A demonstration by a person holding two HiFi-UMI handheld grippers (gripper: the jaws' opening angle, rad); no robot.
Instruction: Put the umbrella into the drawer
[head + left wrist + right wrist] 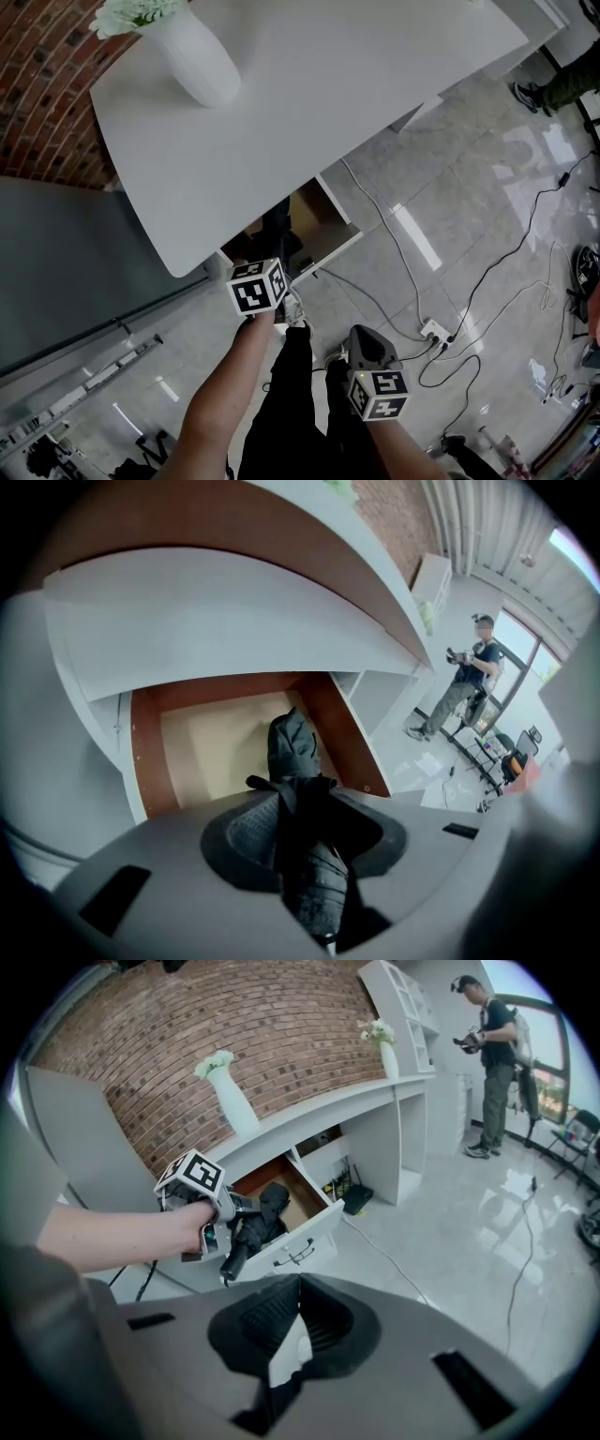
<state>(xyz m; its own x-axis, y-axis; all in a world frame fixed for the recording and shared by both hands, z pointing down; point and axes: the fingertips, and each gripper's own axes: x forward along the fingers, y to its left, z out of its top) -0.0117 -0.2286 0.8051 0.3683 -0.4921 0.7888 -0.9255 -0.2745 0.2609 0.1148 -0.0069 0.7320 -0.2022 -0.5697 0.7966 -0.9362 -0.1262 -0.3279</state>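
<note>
Clearly the step in hand is setting the umbrella (292, 752) down inside the open drawer (142, 761); the left gripper (305, 803) has its jaws clamped on the folded black fabric about midway along, and the far end already reaches over the pale drawer floor. In the right gripper view the handle end (232, 1262) hangs outside, in front of the white drawer front (302, 1232); so, as I judge it, the whole length does not yet sit within the walls.

To do it well, I would bring the handle end in over the drawer front and lay the umbrella on the drawer floor with both ends inside the walls; then lower it until it rests on the bottom, and only then let the jaws part. The desk top (309, 112) overhangs the back of the drawer, so the approach should stay low and shallow to avoid knocking that edge.

The right gripper (298, 1312) hangs well back with its tips together on nothing; it can stay clear.
</note>
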